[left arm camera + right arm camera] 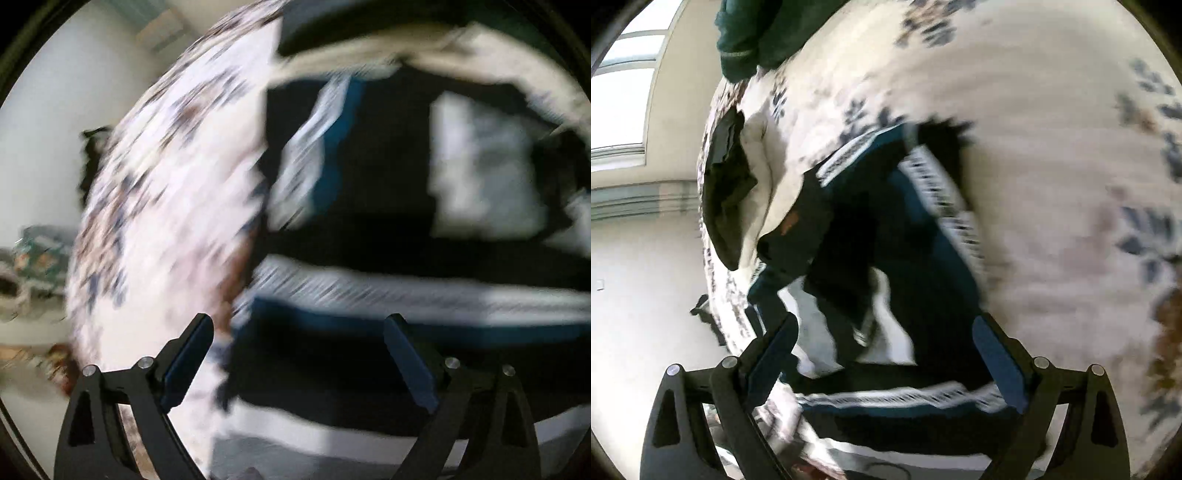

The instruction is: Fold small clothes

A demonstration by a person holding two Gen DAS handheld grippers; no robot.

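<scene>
Two grippers, left gripper (pixel 299 365) and right gripper (pixel 886 365), fingers apart, over dark shorts (pixel 886 229) on bed (pixel 1052 184); limp, light cloth, best pinched at striped hem.

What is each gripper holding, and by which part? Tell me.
Nothing. The left gripper and right gripper both stand open above the dark garment; no cloth is pinched.

My garment (pixel 886 229) lies spread on the bedspread (pixel 1052 184), which runs out to its left and right. Another garment (pixel 727 192) lies on the bedspread, left of mine and apart from it. A third (pixel 746 33) sits at the far edge. Below my left gripper (pixel 299 332), the garment (pixel 369 184) lies just right of bare bedspread (pixel 166 203).
</scene>
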